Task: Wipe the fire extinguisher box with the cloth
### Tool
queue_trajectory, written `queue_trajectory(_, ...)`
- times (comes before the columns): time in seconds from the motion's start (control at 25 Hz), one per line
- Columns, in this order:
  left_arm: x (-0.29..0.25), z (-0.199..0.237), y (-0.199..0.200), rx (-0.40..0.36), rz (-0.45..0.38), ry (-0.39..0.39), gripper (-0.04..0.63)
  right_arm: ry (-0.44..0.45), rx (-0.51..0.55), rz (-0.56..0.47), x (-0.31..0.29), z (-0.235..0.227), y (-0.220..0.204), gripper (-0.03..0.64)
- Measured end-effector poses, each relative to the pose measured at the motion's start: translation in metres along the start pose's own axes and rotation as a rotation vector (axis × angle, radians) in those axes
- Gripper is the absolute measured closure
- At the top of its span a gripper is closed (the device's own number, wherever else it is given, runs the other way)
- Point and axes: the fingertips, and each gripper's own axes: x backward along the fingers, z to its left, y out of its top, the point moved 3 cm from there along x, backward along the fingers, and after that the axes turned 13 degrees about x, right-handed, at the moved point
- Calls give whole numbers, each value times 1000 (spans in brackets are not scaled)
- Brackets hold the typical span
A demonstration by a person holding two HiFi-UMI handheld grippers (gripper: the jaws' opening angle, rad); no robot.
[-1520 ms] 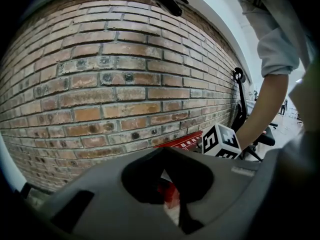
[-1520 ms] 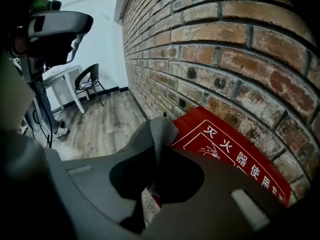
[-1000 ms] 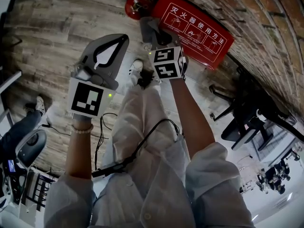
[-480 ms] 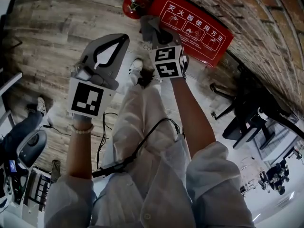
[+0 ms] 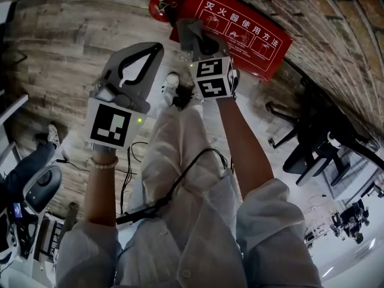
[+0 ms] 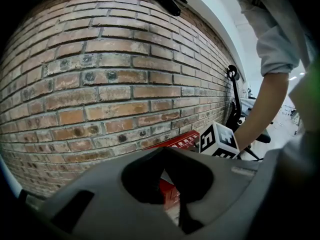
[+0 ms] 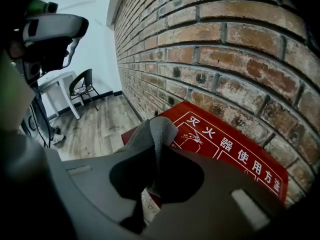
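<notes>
Tightly, right claw (image 7: 158,145) grips one cloth (image 7: 145,133) near box (image 7: 227,151).

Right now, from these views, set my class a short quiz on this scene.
1. True or false: the left tongs hold the cloth.
2. The fire extinguisher box stands by: A a brick wall; B a glass door; C a desk.
3. Fill in: the cloth is gripped by the ____ tongs.
Key: 1 false; 2 A; 3 right tongs.
</notes>
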Motion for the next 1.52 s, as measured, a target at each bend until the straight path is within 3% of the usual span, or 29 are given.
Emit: queue_trajectory(1.52,-50,-83,14,-80,31,-106,598,-84,-61,35,62,-54,-89,591)
